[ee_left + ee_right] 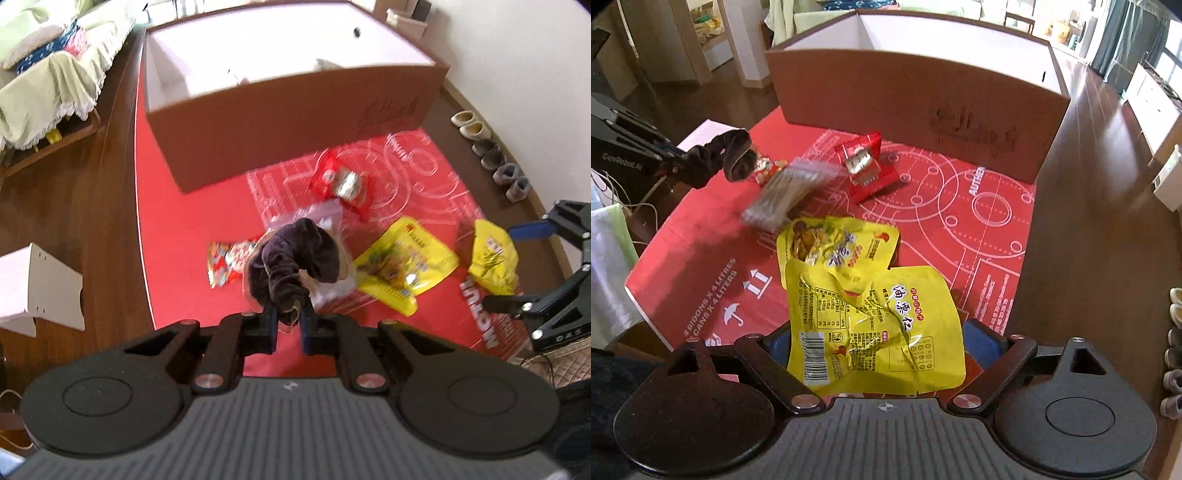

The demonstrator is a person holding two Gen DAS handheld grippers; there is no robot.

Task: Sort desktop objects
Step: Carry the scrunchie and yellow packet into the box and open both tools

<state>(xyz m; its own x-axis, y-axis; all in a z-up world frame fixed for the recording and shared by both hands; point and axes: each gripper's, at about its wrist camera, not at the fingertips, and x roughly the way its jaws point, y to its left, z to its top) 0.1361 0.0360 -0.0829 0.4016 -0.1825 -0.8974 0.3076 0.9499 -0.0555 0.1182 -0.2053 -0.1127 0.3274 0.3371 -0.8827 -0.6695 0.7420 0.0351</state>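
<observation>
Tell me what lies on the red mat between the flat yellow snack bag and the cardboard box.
In the right wrist view, a red snack packet lies between the flat yellow snack bag and the cardboard box; around it is bare red mat.

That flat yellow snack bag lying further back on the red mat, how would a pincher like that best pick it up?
Judging by its pose, the far yellow snack pouch lies flat, so there is no side to squeeze. I'd come from above at its free upper right corner, near the red mat, and pinch that thin sealed edge. Its near end is tucked under the yellow pouch between the right gripper fingers.
</observation>
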